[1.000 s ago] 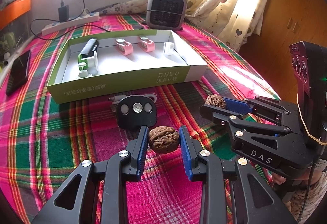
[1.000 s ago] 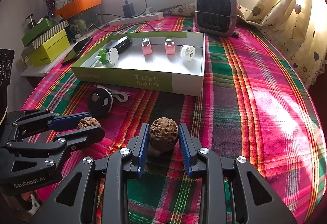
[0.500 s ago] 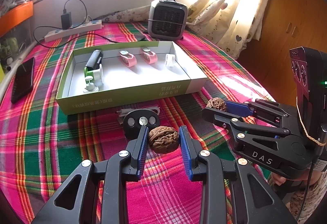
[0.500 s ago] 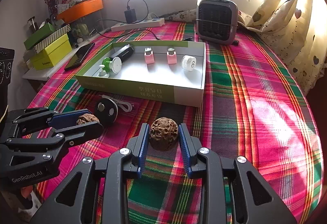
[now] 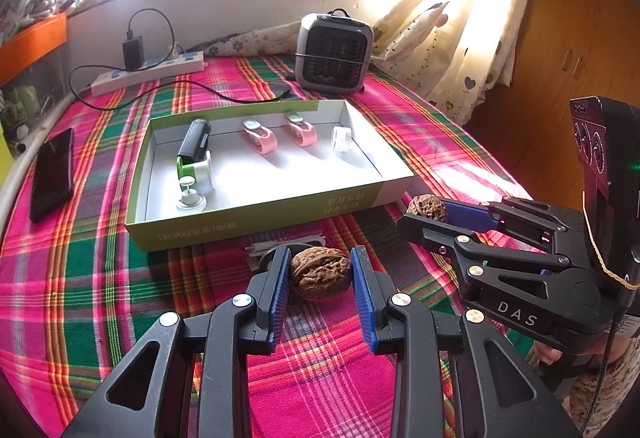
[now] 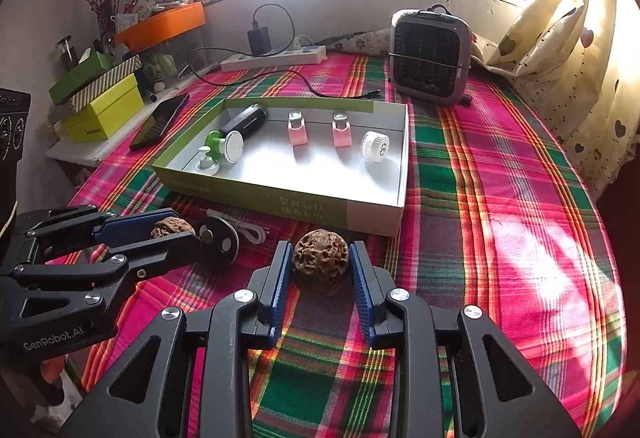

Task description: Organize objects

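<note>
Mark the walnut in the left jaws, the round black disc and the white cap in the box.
Walnut [image 5: 320, 273], left wrist view, middle of shell.
Round black disc [image 6: 218, 240], right wrist view, its face.
White cap [image 6: 375, 146], right wrist view, round front face.

Woven plaid pink-green cloth over the surface, matt. Green-and-white cardboard box, matt paper finish. Smooth-ridged brown walnut and rounder, deeply pitted brown walnut, both rough, dull. Left hand-held gripper: matt black plastic, ribbed blue pads, shiny metal screws. Black phone glossy.
</note>
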{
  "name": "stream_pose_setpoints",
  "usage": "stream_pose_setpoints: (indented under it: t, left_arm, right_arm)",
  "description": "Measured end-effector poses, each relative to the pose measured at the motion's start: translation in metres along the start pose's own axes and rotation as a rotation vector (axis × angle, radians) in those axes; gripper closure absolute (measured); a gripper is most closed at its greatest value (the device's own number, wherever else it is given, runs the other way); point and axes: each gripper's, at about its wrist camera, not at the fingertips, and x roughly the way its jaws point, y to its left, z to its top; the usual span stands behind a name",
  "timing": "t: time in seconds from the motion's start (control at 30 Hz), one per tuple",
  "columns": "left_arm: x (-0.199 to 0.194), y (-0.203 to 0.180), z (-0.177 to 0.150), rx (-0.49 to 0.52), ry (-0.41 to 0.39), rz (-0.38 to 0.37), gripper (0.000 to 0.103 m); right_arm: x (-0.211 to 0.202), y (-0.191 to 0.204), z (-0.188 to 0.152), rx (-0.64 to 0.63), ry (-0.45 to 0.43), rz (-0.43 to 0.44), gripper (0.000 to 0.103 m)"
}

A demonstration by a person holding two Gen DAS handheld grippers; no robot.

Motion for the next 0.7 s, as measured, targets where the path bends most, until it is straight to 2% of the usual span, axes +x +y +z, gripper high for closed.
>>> stream_pose_setpoints:
  t: [0.7]
  left_arm:
    - [0.014,0.026,0.031,-0.021,-0.019,0.009,0.075]
  right_arm:
    - [0.018,-0.002,0.030,-0.015,-0.010,-0.003,0.073]
